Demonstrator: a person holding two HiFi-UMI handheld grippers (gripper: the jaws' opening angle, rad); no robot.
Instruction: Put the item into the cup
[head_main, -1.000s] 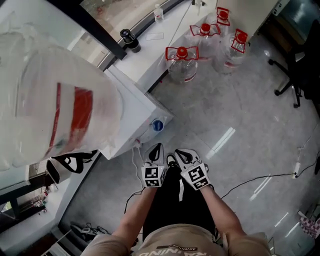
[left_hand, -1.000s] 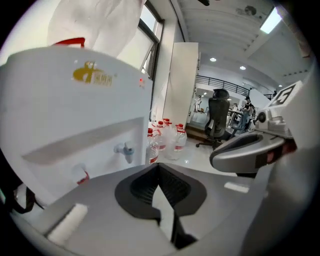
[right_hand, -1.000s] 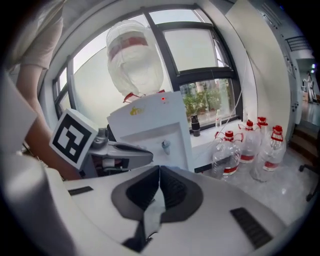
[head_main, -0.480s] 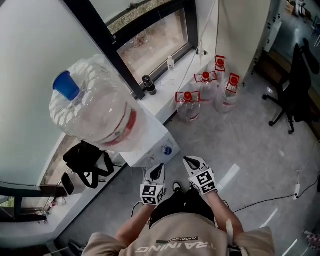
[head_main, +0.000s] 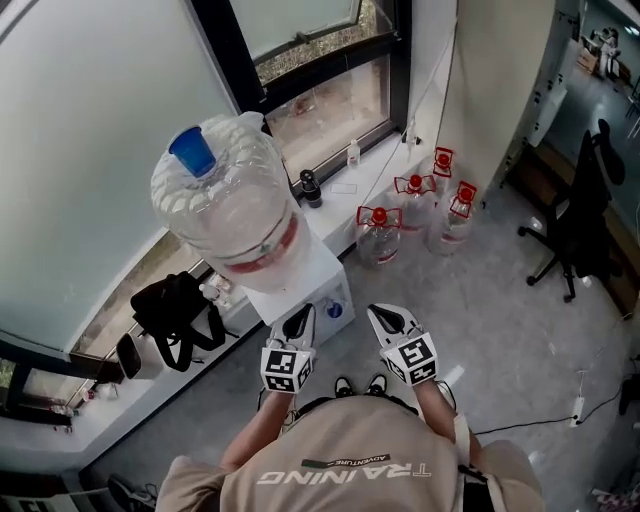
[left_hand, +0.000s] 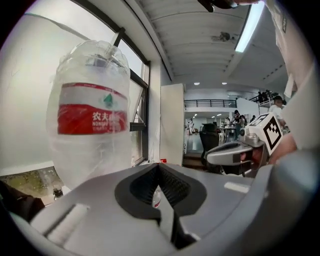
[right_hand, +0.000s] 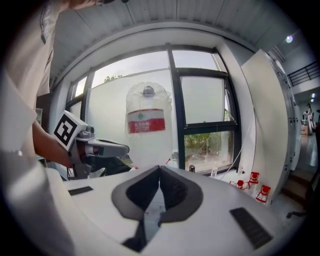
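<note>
Head view: a person is standing by the water dispenser (head_main: 312, 283), holding the left gripper (head_main: 298, 320) and right gripper (head_main: 386, 316) side by side. Both pairs of jaws are touching at the tips, gripping nothing.

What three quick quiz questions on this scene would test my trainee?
1. True or false: the left hand-held gripper holds a cup.
2. How many red-capped jugs stand on the floor by the window?
3. The big water bottle has a cap coloured: A red, B blue, C green.
Key: 1 false, its jaws are shut on nothing; 2 four; 3 B.
</note>
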